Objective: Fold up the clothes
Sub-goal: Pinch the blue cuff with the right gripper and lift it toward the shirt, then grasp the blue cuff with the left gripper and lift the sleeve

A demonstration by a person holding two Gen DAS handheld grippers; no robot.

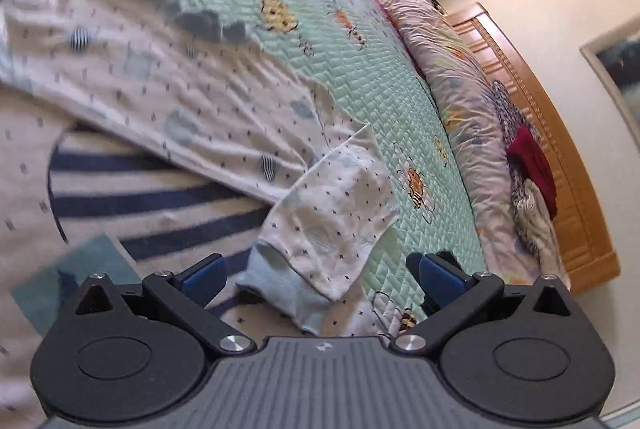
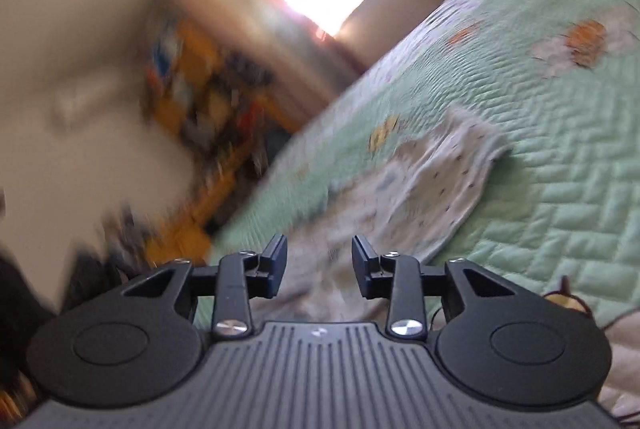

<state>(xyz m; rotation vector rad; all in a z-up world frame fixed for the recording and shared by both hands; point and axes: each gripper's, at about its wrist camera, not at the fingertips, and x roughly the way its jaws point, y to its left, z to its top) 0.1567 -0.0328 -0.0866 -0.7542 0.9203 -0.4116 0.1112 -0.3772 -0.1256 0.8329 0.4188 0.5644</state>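
Left gripper (image 1: 316, 279): jaws spread wide, nothing clamped. A pale-blue sleeve cuff (image 1: 276, 295) of the white patterned garment (image 1: 168, 85) lies in the gap between the fingers, touching neither pad as far as the view shows. The sleeve (image 1: 336, 205) runs forward and away from the fingers, doubled back across the garment body. Judgement: it has been laid inward as a first fold, the jaws apart because the cloth is set down.

Beyond the sleeve, the green quilted bedspread (image 1: 360, 69) carries the garment flat, which suits folding. Further out are a rumpled duvet (image 1: 460, 77) and a wooden headboard (image 1: 560, 149).

Right gripper (image 2: 319, 261): jaws partly open, holding nothing. The view is blurred. Past its fingertips lies a far edge of the same garment (image 2: 432, 181) on the bedspread (image 2: 560, 189), not touched.
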